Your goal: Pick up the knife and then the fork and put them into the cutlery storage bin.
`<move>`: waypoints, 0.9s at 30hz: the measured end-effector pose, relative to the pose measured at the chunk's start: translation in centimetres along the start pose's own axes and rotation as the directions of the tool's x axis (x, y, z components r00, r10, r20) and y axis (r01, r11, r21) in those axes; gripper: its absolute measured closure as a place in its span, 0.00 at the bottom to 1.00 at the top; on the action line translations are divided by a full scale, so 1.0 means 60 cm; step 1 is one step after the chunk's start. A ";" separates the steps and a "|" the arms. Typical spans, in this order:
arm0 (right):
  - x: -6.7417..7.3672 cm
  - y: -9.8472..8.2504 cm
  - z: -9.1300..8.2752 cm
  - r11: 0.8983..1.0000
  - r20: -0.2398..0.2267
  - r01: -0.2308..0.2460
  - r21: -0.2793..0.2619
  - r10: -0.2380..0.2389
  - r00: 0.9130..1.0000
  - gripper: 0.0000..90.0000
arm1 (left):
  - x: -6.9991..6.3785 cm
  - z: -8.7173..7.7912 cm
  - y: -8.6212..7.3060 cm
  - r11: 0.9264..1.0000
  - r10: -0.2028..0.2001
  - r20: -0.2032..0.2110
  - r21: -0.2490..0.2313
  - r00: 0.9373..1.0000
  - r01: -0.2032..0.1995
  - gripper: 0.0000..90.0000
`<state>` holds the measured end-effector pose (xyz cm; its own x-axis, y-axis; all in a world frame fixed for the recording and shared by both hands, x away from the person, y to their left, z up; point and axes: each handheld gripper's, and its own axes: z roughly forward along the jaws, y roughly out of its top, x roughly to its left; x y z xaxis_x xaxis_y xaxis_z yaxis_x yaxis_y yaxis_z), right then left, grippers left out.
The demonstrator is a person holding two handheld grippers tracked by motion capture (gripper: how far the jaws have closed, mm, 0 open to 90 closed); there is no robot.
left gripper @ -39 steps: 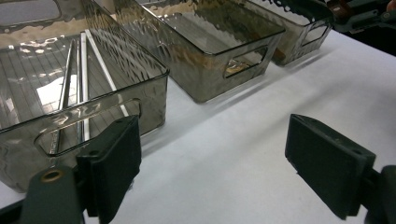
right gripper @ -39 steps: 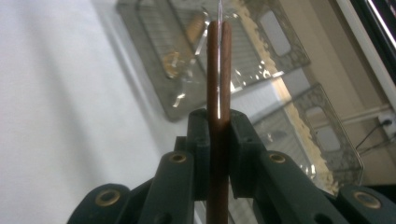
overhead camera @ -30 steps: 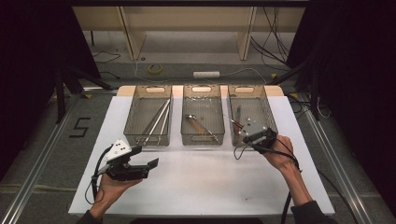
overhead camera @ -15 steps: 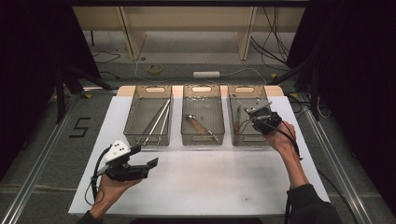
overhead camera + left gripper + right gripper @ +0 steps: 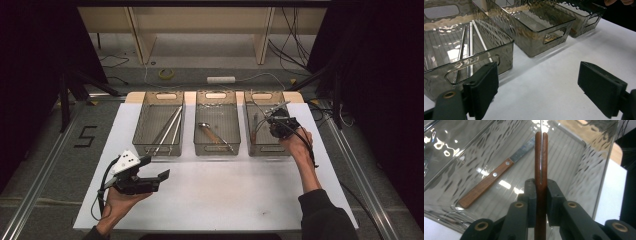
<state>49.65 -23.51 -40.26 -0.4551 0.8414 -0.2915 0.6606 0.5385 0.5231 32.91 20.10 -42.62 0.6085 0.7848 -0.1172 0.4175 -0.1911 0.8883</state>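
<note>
My right gripper (image 5: 276,122) hovers over the right-hand smoky bin (image 5: 265,148), shut on the wooden handle of a knife (image 5: 541,157). The blade (image 5: 278,107) points away over the bin. In the right gripper view both pads of the gripper (image 5: 541,185) squeeze the handle edge-on. A second wooden-handled knife (image 5: 488,183) lies flat on the floor of that bin (image 5: 599,170). My left gripper (image 5: 156,167) is held low over the white table near the front left. It (image 5: 541,85) is open, with nothing between the pads.
The left bin (image 5: 159,150) holds long metal rods (image 5: 470,42). The middle bin (image 5: 216,149) contains a wooden-handled utensil (image 5: 212,133). All three stand in a row at the back of the white board (image 5: 225,200). Dark floor and cables lie beyond.
The right hand has carried the knife from the front edge of the right bin farther away, over its inside. The left hand has stayed where it was.
</note>
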 end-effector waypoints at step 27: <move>0.006 0.006 0.031 0.995 -0.011 -0.041 0.092 0.042 0.999 0.90 | 0.000 0.000 0.000 1.000 -0.001 -0.003 -0.002 1.000 0.001 0.18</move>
<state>50.86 -22.95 -41.67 -0.4335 0.8628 -0.2601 0.7309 0.5055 0.4586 32.92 20.08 -42.60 0.6059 0.7870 -0.1163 0.4168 -0.1896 0.8890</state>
